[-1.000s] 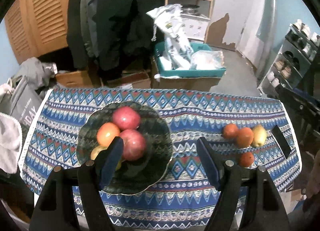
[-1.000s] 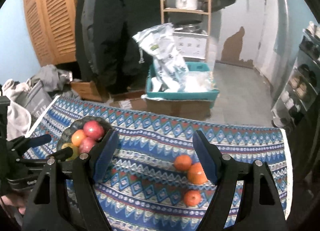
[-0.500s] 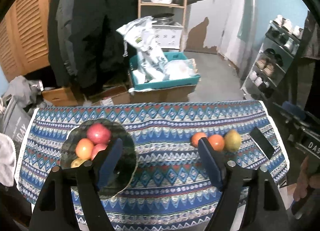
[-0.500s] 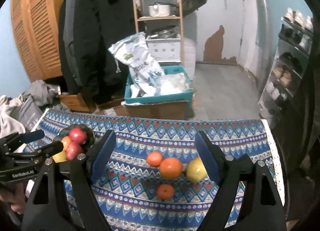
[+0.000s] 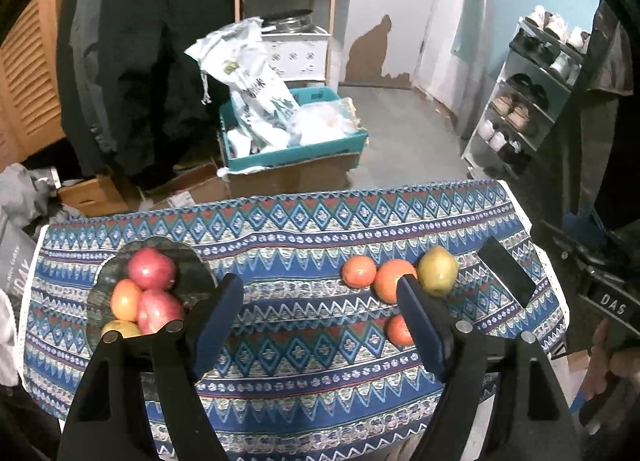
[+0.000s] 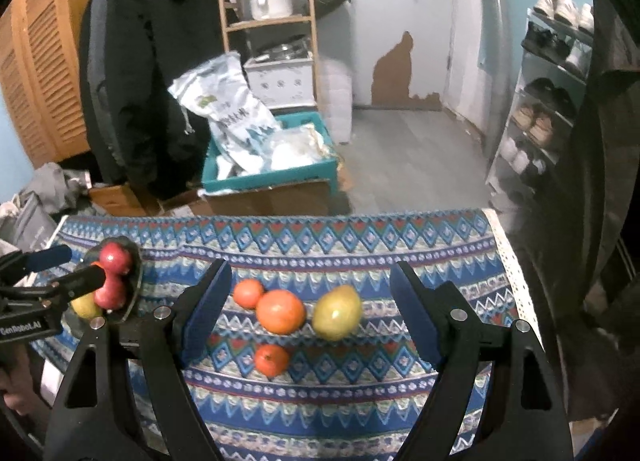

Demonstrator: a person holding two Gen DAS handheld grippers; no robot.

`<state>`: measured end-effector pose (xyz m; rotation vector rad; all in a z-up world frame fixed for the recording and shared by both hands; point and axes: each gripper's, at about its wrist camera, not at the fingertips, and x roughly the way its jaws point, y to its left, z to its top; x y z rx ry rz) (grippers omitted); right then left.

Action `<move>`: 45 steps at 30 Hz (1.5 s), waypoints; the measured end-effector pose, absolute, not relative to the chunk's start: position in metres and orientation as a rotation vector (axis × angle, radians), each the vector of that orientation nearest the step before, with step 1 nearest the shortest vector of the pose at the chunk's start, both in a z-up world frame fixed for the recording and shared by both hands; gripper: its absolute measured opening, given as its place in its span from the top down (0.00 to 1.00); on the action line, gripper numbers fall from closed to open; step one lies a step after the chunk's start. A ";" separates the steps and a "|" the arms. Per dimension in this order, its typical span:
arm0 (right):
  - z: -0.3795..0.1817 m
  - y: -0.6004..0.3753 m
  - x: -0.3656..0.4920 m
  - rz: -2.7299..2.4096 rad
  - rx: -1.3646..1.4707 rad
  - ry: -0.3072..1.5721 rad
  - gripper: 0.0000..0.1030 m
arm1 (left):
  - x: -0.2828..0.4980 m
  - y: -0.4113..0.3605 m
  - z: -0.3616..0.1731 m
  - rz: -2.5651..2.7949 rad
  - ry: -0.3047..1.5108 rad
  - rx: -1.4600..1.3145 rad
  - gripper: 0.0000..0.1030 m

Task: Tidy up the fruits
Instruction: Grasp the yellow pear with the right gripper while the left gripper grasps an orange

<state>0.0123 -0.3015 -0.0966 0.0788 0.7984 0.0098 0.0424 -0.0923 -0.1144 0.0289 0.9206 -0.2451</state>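
A dark glass plate [image 5: 200,273] on the left of the patterned tablecloth holds two red apples [image 5: 151,268], an orange fruit and a yellow one. Loose on the cloth to the right lie three oranges [image 5: 394,280] and a yellow-green pear [image 5: 437,270]. In the right wrist view the oranges [image 6: 281,311] and pear [image 6: 337,312] lie between the fingers, farther off. My left gripper [image 5: 320,313] is open and empty above the cloth's middle. My right gripper [image 6: 310,301] is open and empty; the left gripper shows at its left edge [image 6: 60,273].
A black phone [image 5: 506,271] lies at the cloth's right end. Beyond the table stand a teal crate [image 5: 294,141] with bags on cardboard boxes, hanging dark coats, a wooden shelf and a shoe rack [image 5: 532,101].
Both grippers have drawn back and up from the table and turned right. The plate has slid left in the left view; the loose fruit now sits centred in the right view.
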 end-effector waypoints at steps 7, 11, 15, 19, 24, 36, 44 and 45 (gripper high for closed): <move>-0.144 -0.318 0.030 -0.006 0.124 0.910 0.20 | 0.055 -0.106 -0.144 -0.253 0.986 0.050 0.21; -0.168 -0.324 0.041 -0.016 0.164 0.965 0.20 | 0.066 -0.112 -0.161 -0.253 1.019 0.043 0.21; -0.192 -0.331 0.052 -0.016 0.202 1.021 0.20 | 0.076 -0.118 -0.176 -0.242 1.035 0.050 0.21; -0.212 -0.330 0.063 -0.021 0.207 1.062 0.20 | 0.086 -0.122 -0.191 -0.232 1.065 0.058 0.21; -0.233 -0.327 0.077 -0.018 0.184 1.103 0.20 | 0.099 -0.126 -0.216 -0.215 1.105 0.073 0.21; -0.274 -0.323 0.099 -0.011 0.169 1.187 0.20 | 0.113 -0.130 -0.250 -0.217 1.169 0.072 0.21; -0.291 -0.325 0.110 -0.016 0.182 1.222 0.20 | 0.117 -0.135 -0.258 -0.231 1.190 0.074 0.21; -0.293 -0.326 0.110 -0.017 0.189 1.226 0.20 | 0.116 -0.136 -0.258 -0.236 1.192 0.073 0.21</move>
